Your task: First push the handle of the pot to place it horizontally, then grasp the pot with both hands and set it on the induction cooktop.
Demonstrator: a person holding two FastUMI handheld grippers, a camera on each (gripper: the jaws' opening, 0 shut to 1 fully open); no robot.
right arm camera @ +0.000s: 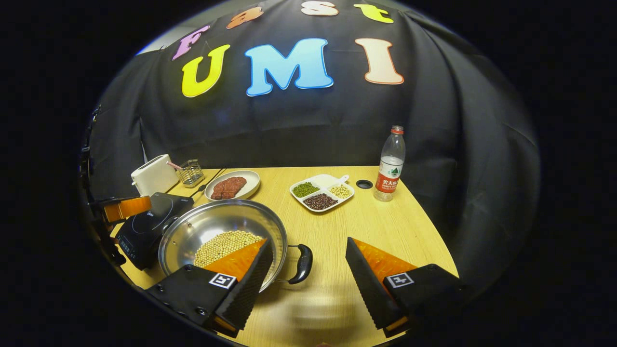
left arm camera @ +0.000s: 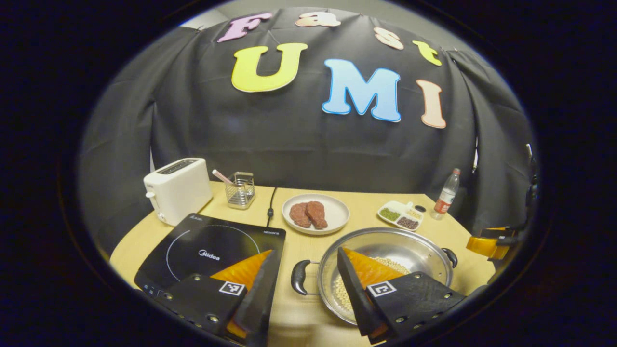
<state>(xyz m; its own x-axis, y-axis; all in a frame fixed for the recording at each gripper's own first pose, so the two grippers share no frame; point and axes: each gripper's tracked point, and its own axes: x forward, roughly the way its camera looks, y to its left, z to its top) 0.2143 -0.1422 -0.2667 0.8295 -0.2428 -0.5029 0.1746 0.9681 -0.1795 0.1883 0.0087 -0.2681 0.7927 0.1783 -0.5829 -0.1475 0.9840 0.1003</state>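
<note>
A: Where is the round steel pot with dried beans?

B: On the tabletop, at three o'clock of the black induction cooktop.

A: Handling?

B: Rigid, slippery, probably heavy; take its black side handles. Left gripper and right gripper: fingers wide apart, holding nothing.

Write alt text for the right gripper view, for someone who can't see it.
A steel pot holding pale beans sits on a wooden table, with the open right gripper straddling the pot's near handle. A cooktop lies left of the pot; behind are a plate of meat, a divided dish of beans, a bottle and a toaster.
</note>
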